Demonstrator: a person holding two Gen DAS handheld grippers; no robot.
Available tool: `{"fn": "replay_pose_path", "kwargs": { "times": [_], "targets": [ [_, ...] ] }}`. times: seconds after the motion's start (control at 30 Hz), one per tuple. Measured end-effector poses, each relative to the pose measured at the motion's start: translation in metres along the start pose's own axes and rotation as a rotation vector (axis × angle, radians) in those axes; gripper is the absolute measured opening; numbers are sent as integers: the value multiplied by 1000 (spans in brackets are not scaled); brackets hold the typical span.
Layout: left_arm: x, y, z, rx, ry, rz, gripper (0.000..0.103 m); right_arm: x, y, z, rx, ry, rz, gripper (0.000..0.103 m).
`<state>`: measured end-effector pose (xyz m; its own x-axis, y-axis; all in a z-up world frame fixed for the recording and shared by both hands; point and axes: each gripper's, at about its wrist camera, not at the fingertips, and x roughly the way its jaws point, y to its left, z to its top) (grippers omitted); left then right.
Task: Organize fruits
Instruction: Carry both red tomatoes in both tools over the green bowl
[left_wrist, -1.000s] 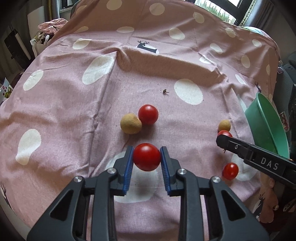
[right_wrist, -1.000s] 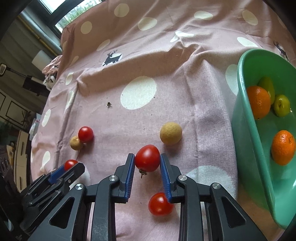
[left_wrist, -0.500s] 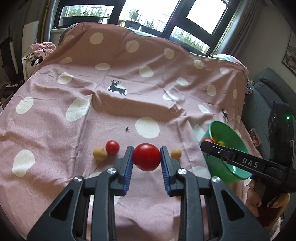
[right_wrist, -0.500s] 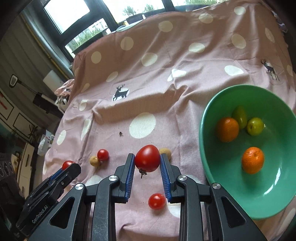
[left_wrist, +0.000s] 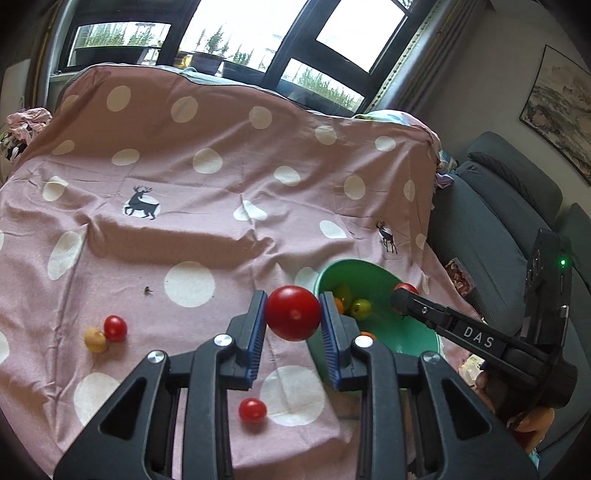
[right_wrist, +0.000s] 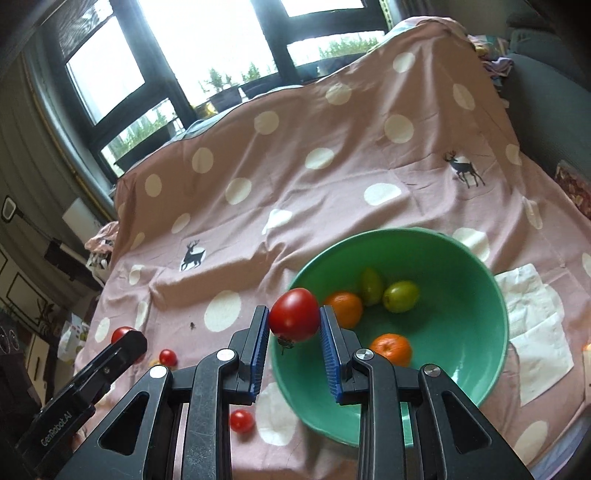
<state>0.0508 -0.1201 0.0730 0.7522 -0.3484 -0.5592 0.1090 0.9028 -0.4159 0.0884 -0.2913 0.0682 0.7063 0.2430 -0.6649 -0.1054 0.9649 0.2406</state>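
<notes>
A pink polka-dot cloth (left_wrist: 229, 221) covers the surface under dark-framed windows. The left claw (left_wrist: 293, 318) grips a red tomato (left_wrist: 293, 312); the right claw (right_wrist: 292, 320) grips another tomato (right_wrist: 294, 314) by the rim of the green bowl (right_wrist: 480, 362), which holds what look like oranges and green fruit

Pink polka-dot cloth (left_wrist: 229, 155) with deer prints, dark-framed windows (left_wrist: 236, 40) behind, grey sofa (left_wrist: 491, 206), white napkins (right_wrist: 535, 317).
</notes>
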Motion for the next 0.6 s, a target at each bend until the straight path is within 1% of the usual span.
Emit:
{"fn": "replay_pose_path", "kwargs": {
  "times": [0.1, 0.3, 0.37, 0.43, 0.5, 0.6],
  "targets": [
    [15, -18, -1, 33, 26, -13, 28, -7, -20, 3, 40, -18, -30, 29],
    [44, -51, -6, 103, 89, -52, 28, -12, -55, 7, 123, -24, -70, 30],
    [54, -58, -8, 112, 113, -62, 28, -12, -63, 8, 137, -21, -81, 30],
    [62, -64, -10, 117, 134, -70, 28, -11, -70, 8, 156, -15, -71, 30],
    [70, -69, -11, 121, 153, -80, 26, -9, -77, 7, 170, -5, -66, 30],
    [77, -77, -14, 136, 172, -93, 25, -6, -81, 7, 173, 8, -82, 30]
  ]
}}
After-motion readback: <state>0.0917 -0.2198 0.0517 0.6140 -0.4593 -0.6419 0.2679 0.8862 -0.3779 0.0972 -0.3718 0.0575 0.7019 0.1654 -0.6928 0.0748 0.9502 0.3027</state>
